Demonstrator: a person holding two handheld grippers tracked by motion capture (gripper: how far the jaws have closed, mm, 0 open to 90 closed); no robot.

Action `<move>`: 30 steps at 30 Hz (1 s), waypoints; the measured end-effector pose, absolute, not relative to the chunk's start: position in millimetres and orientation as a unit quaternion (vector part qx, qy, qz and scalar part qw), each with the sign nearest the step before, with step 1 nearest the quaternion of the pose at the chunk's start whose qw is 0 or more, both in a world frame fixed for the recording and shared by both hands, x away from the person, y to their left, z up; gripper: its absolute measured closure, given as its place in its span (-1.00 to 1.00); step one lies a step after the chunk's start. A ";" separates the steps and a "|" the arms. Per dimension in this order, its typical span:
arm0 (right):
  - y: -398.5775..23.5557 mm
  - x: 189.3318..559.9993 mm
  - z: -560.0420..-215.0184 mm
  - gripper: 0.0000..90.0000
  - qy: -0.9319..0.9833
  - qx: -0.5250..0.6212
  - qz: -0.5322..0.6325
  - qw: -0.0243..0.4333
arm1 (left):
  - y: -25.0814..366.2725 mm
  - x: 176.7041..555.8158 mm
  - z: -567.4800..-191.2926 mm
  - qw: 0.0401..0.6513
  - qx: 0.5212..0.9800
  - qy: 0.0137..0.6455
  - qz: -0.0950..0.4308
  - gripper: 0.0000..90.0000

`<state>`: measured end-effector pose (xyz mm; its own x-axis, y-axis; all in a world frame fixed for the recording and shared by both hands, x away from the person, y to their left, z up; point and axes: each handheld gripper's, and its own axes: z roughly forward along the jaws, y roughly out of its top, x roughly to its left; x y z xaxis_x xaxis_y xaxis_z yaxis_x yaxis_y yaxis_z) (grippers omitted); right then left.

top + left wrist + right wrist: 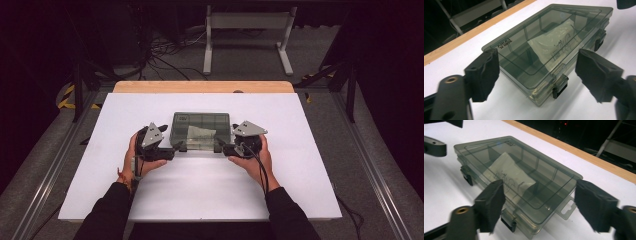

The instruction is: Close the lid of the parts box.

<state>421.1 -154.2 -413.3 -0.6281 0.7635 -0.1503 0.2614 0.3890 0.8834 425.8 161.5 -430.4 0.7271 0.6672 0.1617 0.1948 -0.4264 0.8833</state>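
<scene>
White tabletop (200, 190) on dark floor, smoky clear compartment box (201, 131) at centre, lid shut, paper sheet (554, 46) inside. Left gripper (176, 146) and right gripper (223, 148), jaws apart (clamping nothing), flank its near corners, probably to reach the two front latches (559, 90); surroundings unobstructed

A person wears long black sleeves (107, 215) that reach the wrists. Each hand carries a black two-jaw claw. The left claw (176, 146) has a grey three-cornered plate (152, 134) on top, dotted with small dark screw holes; the right claw (220, 146) bears a matching plate (249, 128). A black cable (260, 167) trails from the right claw along the forearm. Seen up close, the jaws end in thick, matte black rubbery pads (485, 72), and a brass-coloured screw insert (451, 80) sits in the black arm behind one pad.
</scene>
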 end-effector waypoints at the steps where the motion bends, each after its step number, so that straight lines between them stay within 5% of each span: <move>1: -154.3 421.3 -413.2 -0.61 0.783 0.327 0.448 0.282 | 161.0 425.8 -430.9 0.463 0.805 0.270 0.253 -0.69; 5: -151.0 424.0 -414.7 -0.94 0.777 0.343 0.435 0.299 | 160.5 428.1 -433.1 0.462 0.805 0.278 0.249 -0.89; 30: -151.4 416.8 -406.3 -0.89 0.769 0.337 0.441 0.317 | 158.4 414.5 -420.9 0.482 0.794 0.251 0.273 -0.95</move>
<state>416.8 -151.4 -406.3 -0.5723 0.7974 -0.1913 0.2387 0.3851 0.8914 414.5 158.4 -420.9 0.7255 0.6611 0.1913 0.1348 -0.4091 0.9025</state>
